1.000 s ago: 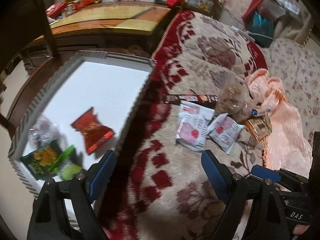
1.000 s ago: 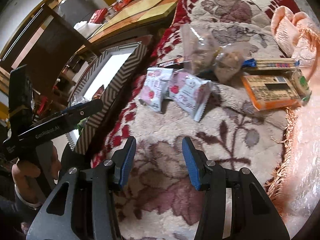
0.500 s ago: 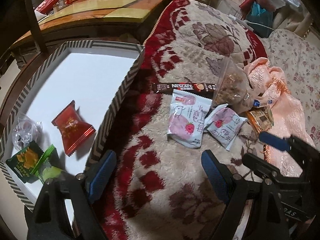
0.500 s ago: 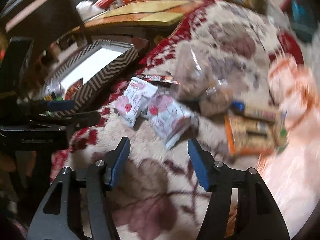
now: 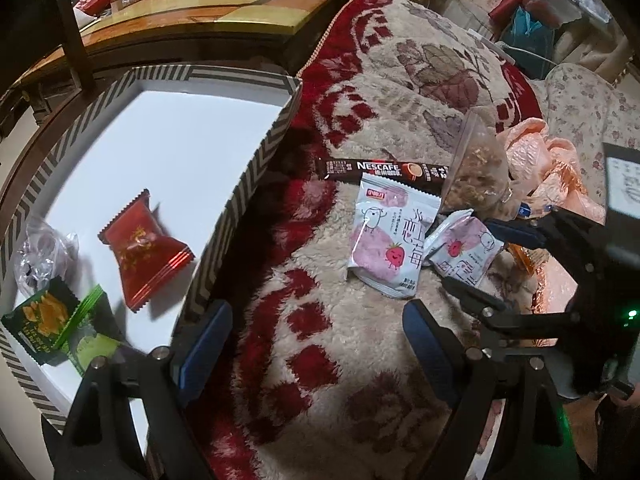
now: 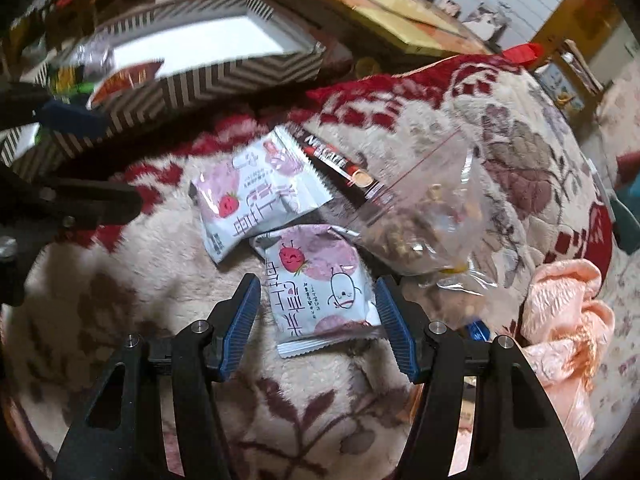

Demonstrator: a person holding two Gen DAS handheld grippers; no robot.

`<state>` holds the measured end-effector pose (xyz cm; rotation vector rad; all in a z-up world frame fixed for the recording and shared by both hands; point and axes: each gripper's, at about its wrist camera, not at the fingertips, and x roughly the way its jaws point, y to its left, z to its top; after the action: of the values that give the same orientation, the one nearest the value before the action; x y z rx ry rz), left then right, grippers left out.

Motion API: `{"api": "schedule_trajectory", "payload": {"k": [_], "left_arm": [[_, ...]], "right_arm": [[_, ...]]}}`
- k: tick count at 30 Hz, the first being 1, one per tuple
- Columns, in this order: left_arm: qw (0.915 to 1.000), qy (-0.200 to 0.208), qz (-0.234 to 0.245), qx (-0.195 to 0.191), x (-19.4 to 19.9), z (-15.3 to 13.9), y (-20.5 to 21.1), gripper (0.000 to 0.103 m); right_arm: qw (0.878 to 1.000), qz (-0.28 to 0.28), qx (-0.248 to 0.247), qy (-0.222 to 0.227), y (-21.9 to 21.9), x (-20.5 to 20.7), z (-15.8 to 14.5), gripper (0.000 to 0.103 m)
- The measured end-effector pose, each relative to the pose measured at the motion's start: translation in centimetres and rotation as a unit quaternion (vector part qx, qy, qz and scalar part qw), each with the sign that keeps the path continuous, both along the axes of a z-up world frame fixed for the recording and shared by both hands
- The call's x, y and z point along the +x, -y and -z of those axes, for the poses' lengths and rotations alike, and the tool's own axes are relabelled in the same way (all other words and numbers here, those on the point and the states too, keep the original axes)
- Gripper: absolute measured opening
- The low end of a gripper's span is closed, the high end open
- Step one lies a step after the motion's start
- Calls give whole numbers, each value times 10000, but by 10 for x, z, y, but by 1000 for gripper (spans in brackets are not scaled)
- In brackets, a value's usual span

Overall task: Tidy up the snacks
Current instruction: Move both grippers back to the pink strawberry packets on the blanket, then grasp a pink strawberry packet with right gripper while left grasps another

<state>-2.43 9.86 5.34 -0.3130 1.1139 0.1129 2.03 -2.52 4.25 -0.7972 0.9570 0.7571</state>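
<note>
Right gripper [image 6: 318, 322], fingers just spreading, straddles the upright-lying strawberry packet [image 6: 320, 292], untouched.

Strawberry packets: two, one [image 5: 386, 248] by the coffee stick, one [image 6: 320, 288] nearer the right gripper
Coffee sticks: one [image 5: 384, 168], dark, on the blanket
Clear bags: one [image 5: 476, 176] with brown bits on the blanket, one [image 5: 40, 256] crumpled in the box
Red packets: one [image 5: 144, 248] in the box
Green packets: two in the box, one dark [image 5: 40, 322], one lighter [image 5: 94, 344] partly under it
Orange packets: one [image 5: 528, 256], mostly hidden behind the right gripper
Boxes: one [image 5: 236, 200], striped walls, white floor
Grippers: two, left [image 5: 316, 344], right [image 6: 316, 320]
</note>
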Motion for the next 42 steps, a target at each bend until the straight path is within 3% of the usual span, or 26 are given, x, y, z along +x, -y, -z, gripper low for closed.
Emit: {"api": "schedule_trajectory", "payload": {"k": [7, 9, 14, 23, 28, 32, 33, 42], "left_arm": [[10000, -23, 25, 1, 8, 2, 2, 89], [10000, -30, 56, 14, 11, 3, 4, 89], [9998, -22, 175, 64, 23, 4, 14, 89], [9991, -147, 389, 118, 53, 18, 32, 89], [9982, -312, 508, -100, 70, 33, 34, 88], [9989, -172, 424, -38, 69, 33, 31, 59], [9990, -151, 424, -6, 67, 32, 30, 56], [9994, -1, 340, 103, 38, 20, 26, 56]], "right_arm": [[9997, -120, -197, -21, -4, 2, 13, 60], [9996, 142, -1, -261, 2, 10, 11, 53], [9942, 863, 404, -489, 35, 17, 4, 50], [9591, 1968, 1682, -1141, 89, 6, -12, 50], [9511, 2137, 1853, -1242, 93, 5, -7, 50], [9429, 2227, 2049, -1394, 98, 7, -6, 50], [9411, 2240, 2088, -1434, 98, 7, -5, 50], [9322, 2264, 2329, -1598, 91, -1, -8, 50]]}}
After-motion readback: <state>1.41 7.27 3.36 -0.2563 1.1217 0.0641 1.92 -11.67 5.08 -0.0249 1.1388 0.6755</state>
